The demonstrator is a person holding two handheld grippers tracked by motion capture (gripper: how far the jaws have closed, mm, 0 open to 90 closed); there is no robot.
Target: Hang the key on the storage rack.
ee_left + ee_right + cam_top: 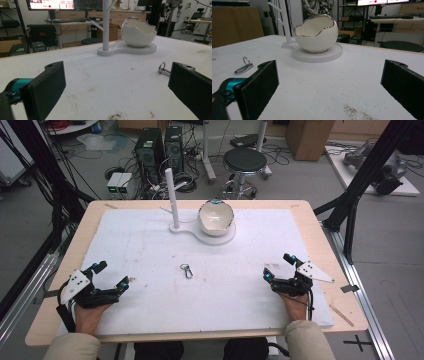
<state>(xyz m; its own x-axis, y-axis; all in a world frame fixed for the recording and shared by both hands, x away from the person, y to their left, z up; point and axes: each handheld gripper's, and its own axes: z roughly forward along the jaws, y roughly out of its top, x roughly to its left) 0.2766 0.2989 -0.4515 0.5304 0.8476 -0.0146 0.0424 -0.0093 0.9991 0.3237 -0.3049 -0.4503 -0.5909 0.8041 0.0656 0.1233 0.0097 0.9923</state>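
Observation:
A small metal clasp with a ring (186, 270) lies flat on the white mat near the table's middle; it also appears as the clasp (163, 70) and the clasp (243, 67). Behind it a white egg-shaped bowl (216, 216) with a jagged silver rim sits on a white base (220, 239) that carries a tall white post (172, 199). My left gripper (111, 275) rests open at the mat's front left. My right gripper (278, 266) rests open at the front right. Nothing lies between either pair of jaws.
The white mat (150, 245) covers most of a wooden table (300, 207). Beyond the far edge stand a black stool (244, 161), computer towers (150, 152) and cables on the floor. A black frame leg (360, 185) rises at the right.

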